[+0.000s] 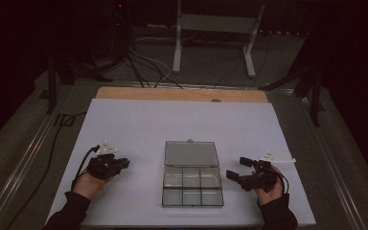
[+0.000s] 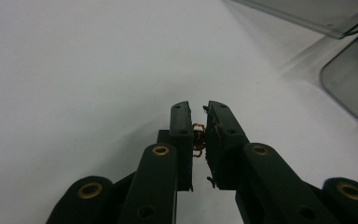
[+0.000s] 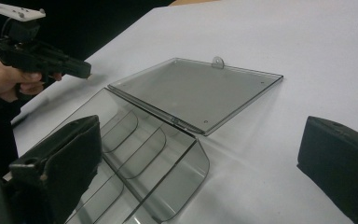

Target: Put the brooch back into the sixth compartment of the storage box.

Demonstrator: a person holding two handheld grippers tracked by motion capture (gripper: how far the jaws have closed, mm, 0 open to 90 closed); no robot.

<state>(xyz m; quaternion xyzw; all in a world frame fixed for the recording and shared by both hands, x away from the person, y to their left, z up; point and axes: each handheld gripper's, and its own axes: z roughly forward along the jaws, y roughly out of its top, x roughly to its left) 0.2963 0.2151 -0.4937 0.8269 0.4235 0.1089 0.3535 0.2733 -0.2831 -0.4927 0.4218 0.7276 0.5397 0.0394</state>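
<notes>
Compartment box [image 1: 192, 183]: clear smoky plastic, glossy. Table cover [image 1: 139, 124]: white, matt, smooth. Table edge [image 1: 172, 93]: wood.

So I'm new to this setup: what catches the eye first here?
A clear plastic box with small compartments lies open in the middle of the white table, its lid folded flat behind it. The left gripper beside it is shut on a small coppery wire piece; the right gripper stands open on the other side.
</notes>
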